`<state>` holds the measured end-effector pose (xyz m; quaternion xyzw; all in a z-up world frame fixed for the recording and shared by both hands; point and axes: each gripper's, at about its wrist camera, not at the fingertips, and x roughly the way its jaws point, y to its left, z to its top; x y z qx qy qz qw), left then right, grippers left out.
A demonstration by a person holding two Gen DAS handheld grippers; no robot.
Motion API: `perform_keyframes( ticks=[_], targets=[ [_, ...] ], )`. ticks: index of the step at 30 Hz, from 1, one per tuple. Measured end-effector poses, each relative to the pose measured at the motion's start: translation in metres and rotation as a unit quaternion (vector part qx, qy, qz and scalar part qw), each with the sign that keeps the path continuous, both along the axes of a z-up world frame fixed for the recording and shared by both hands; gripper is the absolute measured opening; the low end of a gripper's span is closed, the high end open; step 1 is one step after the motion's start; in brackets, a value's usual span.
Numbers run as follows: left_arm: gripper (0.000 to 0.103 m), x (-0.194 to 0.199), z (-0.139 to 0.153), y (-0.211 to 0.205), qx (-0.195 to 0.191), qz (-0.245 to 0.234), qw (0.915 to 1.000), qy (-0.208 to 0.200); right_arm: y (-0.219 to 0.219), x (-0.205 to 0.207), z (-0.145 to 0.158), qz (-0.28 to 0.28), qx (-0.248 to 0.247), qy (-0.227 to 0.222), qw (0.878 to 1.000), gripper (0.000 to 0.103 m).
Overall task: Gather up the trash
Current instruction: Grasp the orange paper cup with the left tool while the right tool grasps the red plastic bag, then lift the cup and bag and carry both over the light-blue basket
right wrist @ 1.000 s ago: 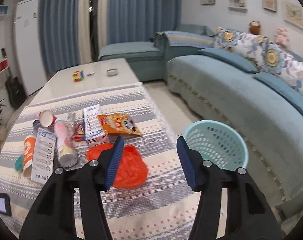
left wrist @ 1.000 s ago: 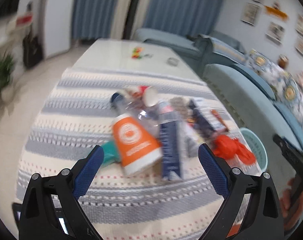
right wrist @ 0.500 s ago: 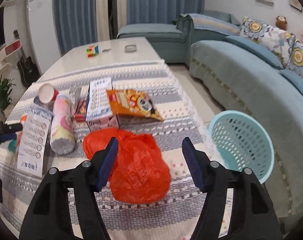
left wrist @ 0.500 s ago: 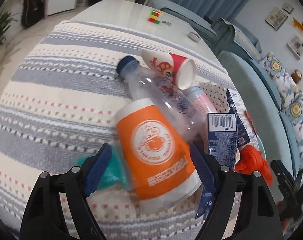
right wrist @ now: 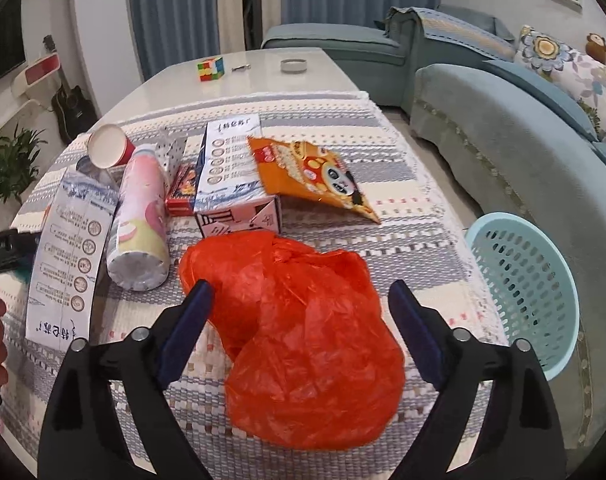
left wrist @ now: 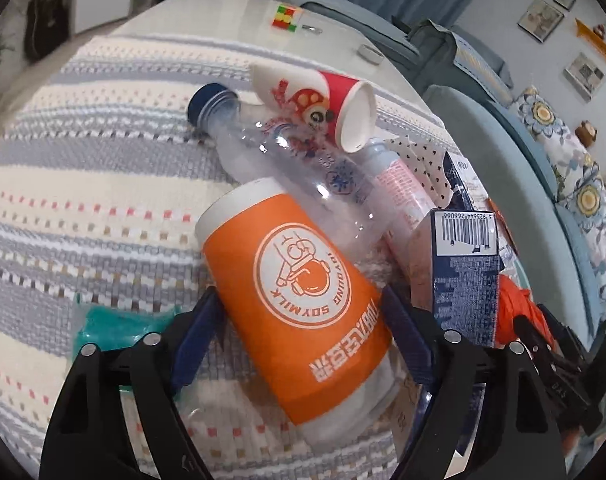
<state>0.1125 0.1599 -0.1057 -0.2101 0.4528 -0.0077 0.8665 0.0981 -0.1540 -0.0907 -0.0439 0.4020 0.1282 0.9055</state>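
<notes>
Left gripper [left wrist: 299, 308] straddles the orange soy-milk cup [left wrist: 299, 300] lying on the striped cloth [left wrist: 83, 200]; fingers [left wrist: 199, 320] seemingly touching, jaws just widened. Right gripper [right wrist: 301, 304], just spread wide, brackets the red plastic bag [right wrist: 303, 340] without contact.

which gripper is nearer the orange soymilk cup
Left. The left gripper straddles the orange soymilk cup with open jaws; the right gripper is off at the red plastic bag.
</notes>
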Motion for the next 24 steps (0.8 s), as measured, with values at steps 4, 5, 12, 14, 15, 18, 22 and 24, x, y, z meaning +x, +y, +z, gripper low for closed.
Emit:
perform_keyframes(
  ticks=[4,5,12,14,15,18,22,24],
  targets=[
    [0.081,0.003,-0.002,-0.008,0.011,-0.002,0.9999,0.003,-0.003,0.006,-0.009,-0.003,0.018,0.022,1.000,0.090],
    [0.080,0.002,-0.001,-0.006,0.005,-0.002,1.0000,0.005,-0.003,0.007,-0.009,-0.003,0.024,0.026,0.999,0.091],
    [0.055,-0.029,0.022,-0.005,-0.011,0.019,0.9989,-0.041,0.006,0.011,-0.009,0.020,0.042,0.056,0.997,0.062],
    [0.048,-0.039,0.039,-0.009,-0.001,0.024,0.9977,-0.063,0.006,0.007,-0.003,0.027,0.044,0.048,0.997,0.049],
    [0.047,-0.043,0.048,-0.012,0.006,0.024,0.9969,-0.074,0.004,0.003,0.002,0.027,0.050,0.043,0.997,0.043],
    [0.045,-0.057,0.083,-0.026,0.025,0.014,0.9926,-0.118,-0.007,-0.009,0.024,0.022,0.065,0.014,0.998,0.038],
    [0.045,-0.064,0.126,-0.049,0.026,-0.006,0.9849,-0.171,-0.031,-0.018,0.057,0.003,0.083,-0.024,0.996,0.037],
    [0.045,-0.061,0.148,-0.068,0.027,-0.025,0.9797,-0.197,-0.050,-0.017,0.073,-0.014,0.088,-0.040,0.995,0.037]
  ],
)
